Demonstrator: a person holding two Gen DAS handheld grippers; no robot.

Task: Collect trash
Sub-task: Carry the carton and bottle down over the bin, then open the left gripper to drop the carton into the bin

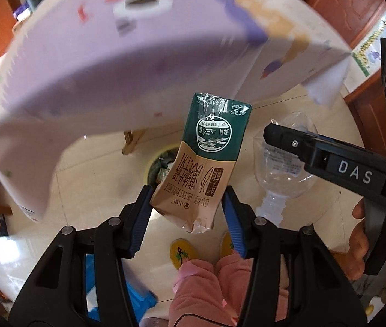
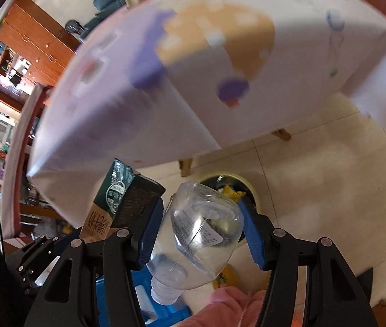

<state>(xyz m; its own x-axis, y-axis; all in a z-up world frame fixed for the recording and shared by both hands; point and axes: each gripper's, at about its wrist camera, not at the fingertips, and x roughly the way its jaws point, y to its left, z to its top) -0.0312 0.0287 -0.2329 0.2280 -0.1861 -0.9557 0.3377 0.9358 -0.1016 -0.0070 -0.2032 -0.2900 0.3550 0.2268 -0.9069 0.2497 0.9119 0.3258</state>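
1. Blue-padded fingers [image 1: 141, 218] of the left gripper [image 1: 186, 218] are clamped on the lower, crumpled end of a milk carton [image 1: 209, 160]; pads press both side faces.
2. Carton's long axis runs away from the camera, leaning slightly right; green end is farthest, tan end with torn foil nearest. Print reads upside down.
3. Right gripper [image 2: 197, 234] has its fingers closed on a clear plastic bottle [image 2: 195, 234], pads against the bottle's wide body.
4. Bottle is inverted: white cap [image 2: 162, 294] points down toward the camera, base points away and up. Long axis tilts right going away.
5. Left wrist view shows the right gripper coming in from the right, with a hand [image 1: 362, 245] wrapped on its grip; bottle sits just beside the carton.
6. Pink-clad legs [image 1: 214, 286] and yellow slippers [image 1: 183, 252] show below both grippers.
7. Both items hang in the air above a yellow-rimmed trash bin [image 2: 250, 185] on the tiled floor [image 2: 329, 177], rubbish inside.
8. Beyond stands a table with a pale lilac patterned cloth [image 1: 111, 68], blurred; wooden legs [image 1: 134, 139] show under it.
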